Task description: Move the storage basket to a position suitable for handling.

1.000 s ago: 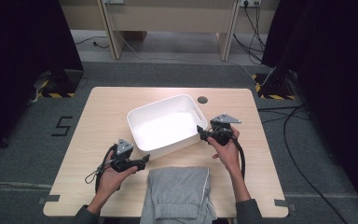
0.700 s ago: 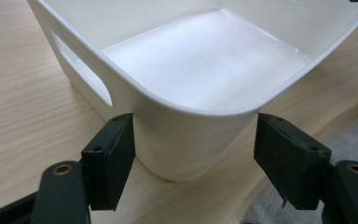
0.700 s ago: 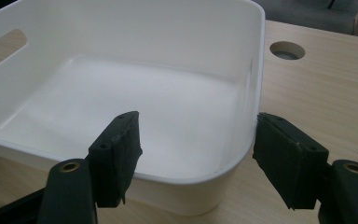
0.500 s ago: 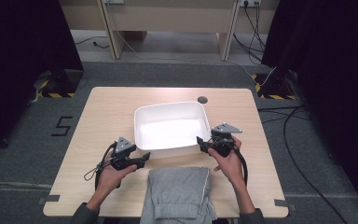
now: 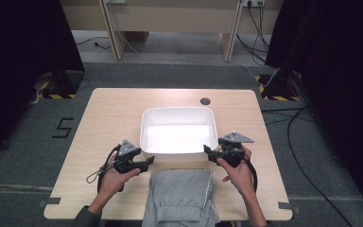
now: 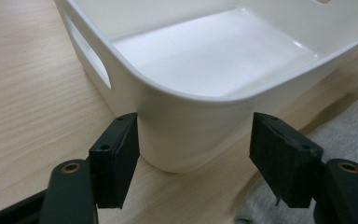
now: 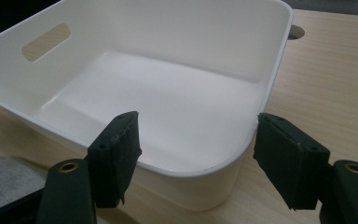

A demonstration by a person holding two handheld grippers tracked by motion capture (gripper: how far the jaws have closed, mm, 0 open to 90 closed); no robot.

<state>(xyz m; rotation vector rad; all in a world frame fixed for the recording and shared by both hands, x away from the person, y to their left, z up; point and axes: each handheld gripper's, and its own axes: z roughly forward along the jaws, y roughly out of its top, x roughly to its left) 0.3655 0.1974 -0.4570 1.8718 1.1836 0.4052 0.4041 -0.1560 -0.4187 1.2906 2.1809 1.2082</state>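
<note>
White tub (image 5: 178,130) sits square in the middle of the bench (image 5: 104,123), with folded grey cloth (image 5: 182,194) lying just in front of it at the near edge. Left tool (image 5: 146,161) points at the tub's near left corner; its jaws have just been closing, yet they straddle that corner without pressing it. Right tool (image 5: 206,150) stands released at the near right corner, jaws either side of the rim.

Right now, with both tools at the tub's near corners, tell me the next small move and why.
Probably ease both tools back: the left tool and right tool are open beside the empty white tub, now squared behind the folded grey garment.
</note>
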